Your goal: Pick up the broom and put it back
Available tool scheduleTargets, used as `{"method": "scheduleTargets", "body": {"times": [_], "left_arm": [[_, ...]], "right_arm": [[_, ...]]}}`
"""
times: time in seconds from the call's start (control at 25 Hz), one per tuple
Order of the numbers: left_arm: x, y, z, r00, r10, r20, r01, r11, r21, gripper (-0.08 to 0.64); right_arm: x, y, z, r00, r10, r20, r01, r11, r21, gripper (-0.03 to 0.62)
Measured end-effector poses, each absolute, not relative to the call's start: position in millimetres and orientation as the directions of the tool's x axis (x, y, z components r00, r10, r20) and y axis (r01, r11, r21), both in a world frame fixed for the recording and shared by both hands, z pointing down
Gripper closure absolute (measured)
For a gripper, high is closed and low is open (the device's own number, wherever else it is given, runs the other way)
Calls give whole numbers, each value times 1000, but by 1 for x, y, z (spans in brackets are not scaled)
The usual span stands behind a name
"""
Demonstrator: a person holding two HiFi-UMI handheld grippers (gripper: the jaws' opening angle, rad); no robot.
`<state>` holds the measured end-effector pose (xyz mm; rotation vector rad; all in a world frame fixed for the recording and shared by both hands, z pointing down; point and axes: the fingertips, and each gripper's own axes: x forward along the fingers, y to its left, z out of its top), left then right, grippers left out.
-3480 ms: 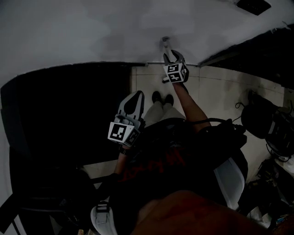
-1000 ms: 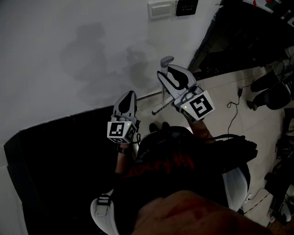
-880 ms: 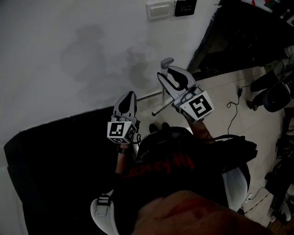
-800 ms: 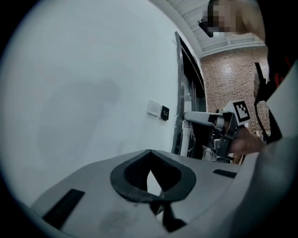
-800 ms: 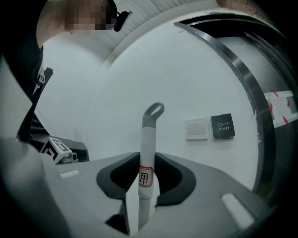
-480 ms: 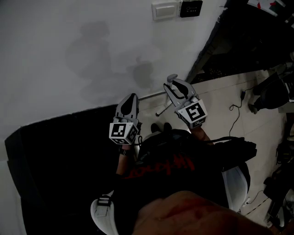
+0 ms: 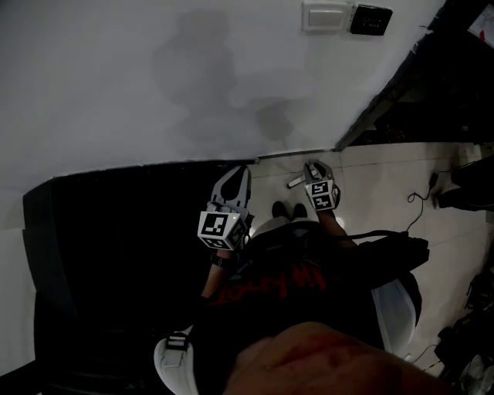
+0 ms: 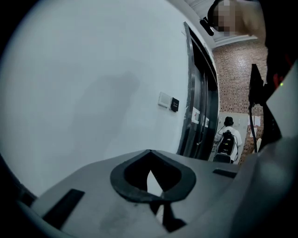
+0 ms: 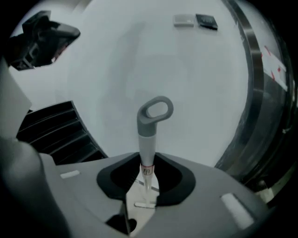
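Note:
The broom has a pale shaft [image 9: 148, 153] ending in a grey loop grip [image 9: 156, 110]. It stands upright against the white wall, its small head far below at the floor [image 9: 145, 203]. My right gripper [image 9: 148, 162] is shut on the shaft just under the grip. In the head view that gripper [image 7: 312, 167] is low at the foot of the wall, with a pale piece of the broom [image 7: 296, 183] beside it. My left gripper [image 7: 238, 174] hangs at the left with its jaws shut on nothing [image 8: 149, 152].
A black stepped structure [image 7: 116, 254] fills the left side. The white wall [image 7: 154, 77] carries a switch plate [image 7: 326, 15] and a dark panel [image 7: 369, 19]. A dark metal door frame [image 7: 417, 85] rises on the right. A cable [image 7: 424, 193] lies on the tiled floor [image 7: 370, 200].
My right gripper has dropped from chest height to near the floor by the wall, still holding the broom. My left gripper has sunk slightly. The head view has tilted.

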<state>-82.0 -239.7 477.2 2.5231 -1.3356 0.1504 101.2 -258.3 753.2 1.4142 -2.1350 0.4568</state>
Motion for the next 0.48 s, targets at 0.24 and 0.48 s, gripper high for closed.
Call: {"method": "scheduleTargets", "body": {"times": [0.24, 0.48], "left_arm": [[-90, -226, 482, 530, -813, 242, -847, -495, 193, 555], [-95, -223, 481, 500, -833, 238, -864, -462, 198, 555]], "right_arm": [[103, -323, 796, -261, -748, 610, -934, 356, 37, 495], [96, -425, 808, -319, -742, 590, -947, 269, -175, 407]]}}
